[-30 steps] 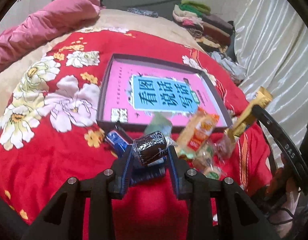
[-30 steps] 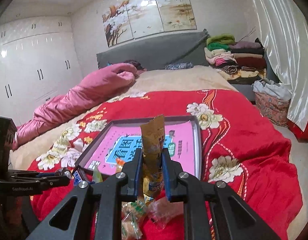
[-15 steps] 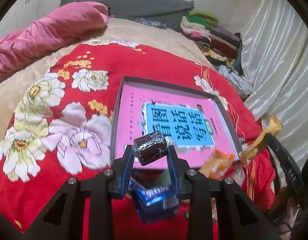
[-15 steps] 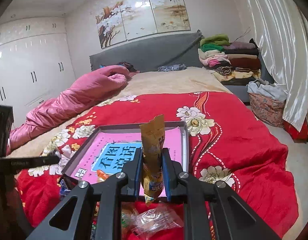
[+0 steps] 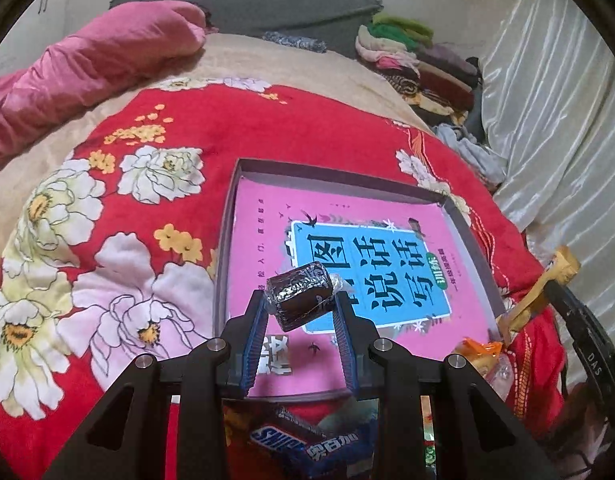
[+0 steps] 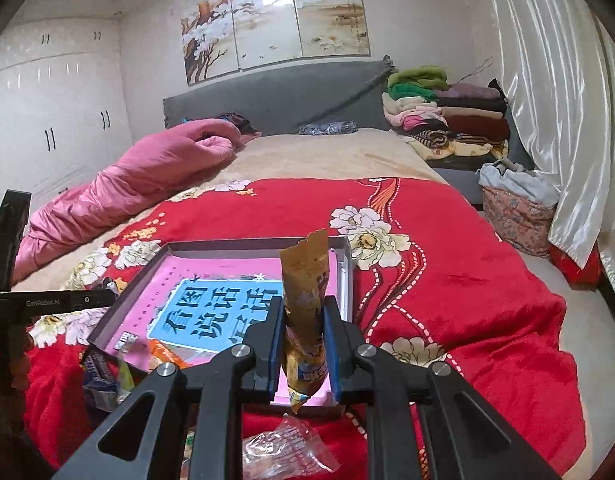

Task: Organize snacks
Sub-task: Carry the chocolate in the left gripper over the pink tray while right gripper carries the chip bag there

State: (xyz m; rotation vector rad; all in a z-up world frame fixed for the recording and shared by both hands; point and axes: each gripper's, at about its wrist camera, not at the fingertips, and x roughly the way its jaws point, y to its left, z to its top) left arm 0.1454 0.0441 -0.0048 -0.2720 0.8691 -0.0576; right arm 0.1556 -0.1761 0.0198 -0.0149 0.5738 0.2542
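A: What did the room look like?
B: A bedroom. A bed [image 6: 447, 264] lay under a red floral quilt, with a pink duvet [image 6: 139, 184] bunched at its left, folded clothes [image 6: 447, 120] stacked by the grey headboard, white wardrobes and pale curtains.
A: And the snacks?
B: A shallow box [image 5: 223, 248] with a pink book inside sat on the quilt. The left gripper [image 5: 301, 304] had its fingers clamped on a dark foil-wrapped snack [image 5: 301, 294] above the box. The right gripper [image 6: 303, 336] pinched a tall yellow packet [image 6: 305, 304] upright over the box's right edge. Loose wrappers [image 6: 283, 448] lay near the box's front rim
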